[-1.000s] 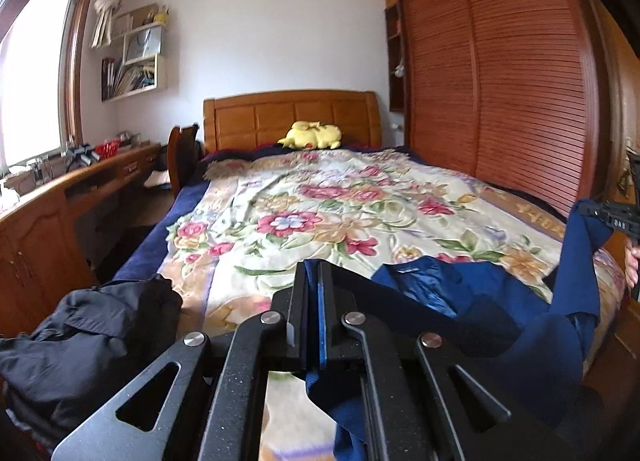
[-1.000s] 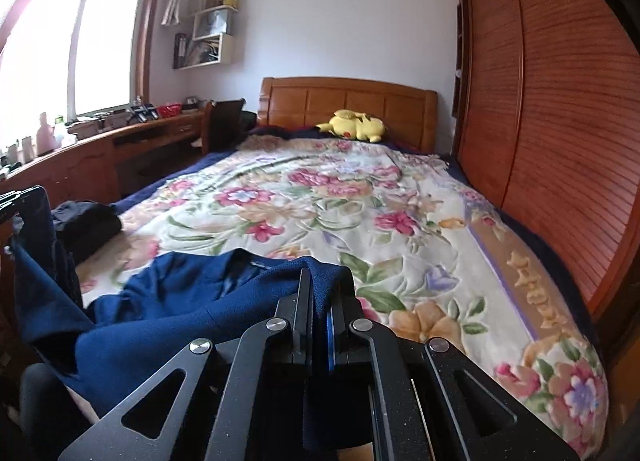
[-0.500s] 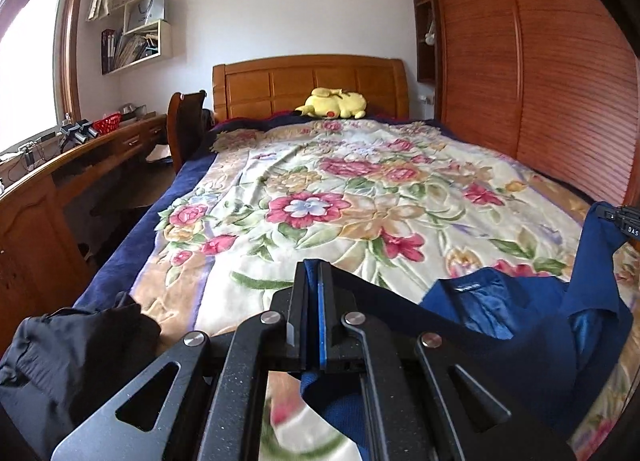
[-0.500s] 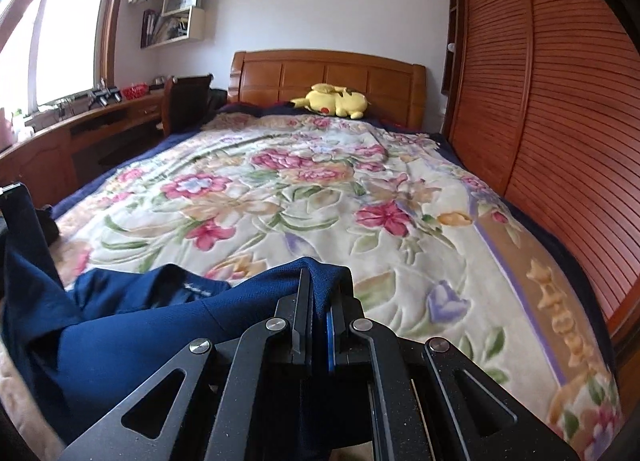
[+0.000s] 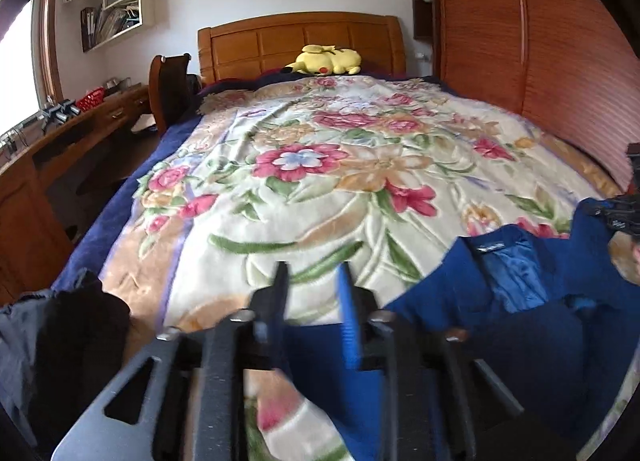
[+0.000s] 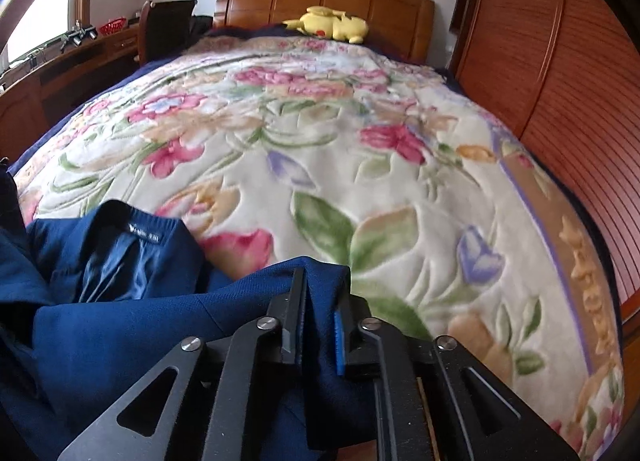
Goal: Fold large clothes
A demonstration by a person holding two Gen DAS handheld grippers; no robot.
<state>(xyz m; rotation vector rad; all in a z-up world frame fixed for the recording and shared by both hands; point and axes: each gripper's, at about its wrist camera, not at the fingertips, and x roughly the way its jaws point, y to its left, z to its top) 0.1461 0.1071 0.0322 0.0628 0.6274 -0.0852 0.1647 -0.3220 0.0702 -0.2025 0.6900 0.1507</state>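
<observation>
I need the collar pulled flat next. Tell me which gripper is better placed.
Right, probably. The collar lies just ahead and left of the right gripper, whose jaws are opening around the jacket. The left gripper, also opening, faces mostly bare blanket.

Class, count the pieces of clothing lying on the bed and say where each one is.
2: a blue jacket at the foot of the bed, and a black garment heaped at the foot's left corner. Others may lie out of view.

Definitely someone's bedroom at home: there was a bed (image 5: 532,133) with a floral blanket (image 5: 320,181), wooden headboard (image 5: 300,41), a yellow plush toy (image 5: 328,60), slatted wardrobe doors (image 5: 540,61), and a desk (image 5: 80,129) under the window.
</observation>
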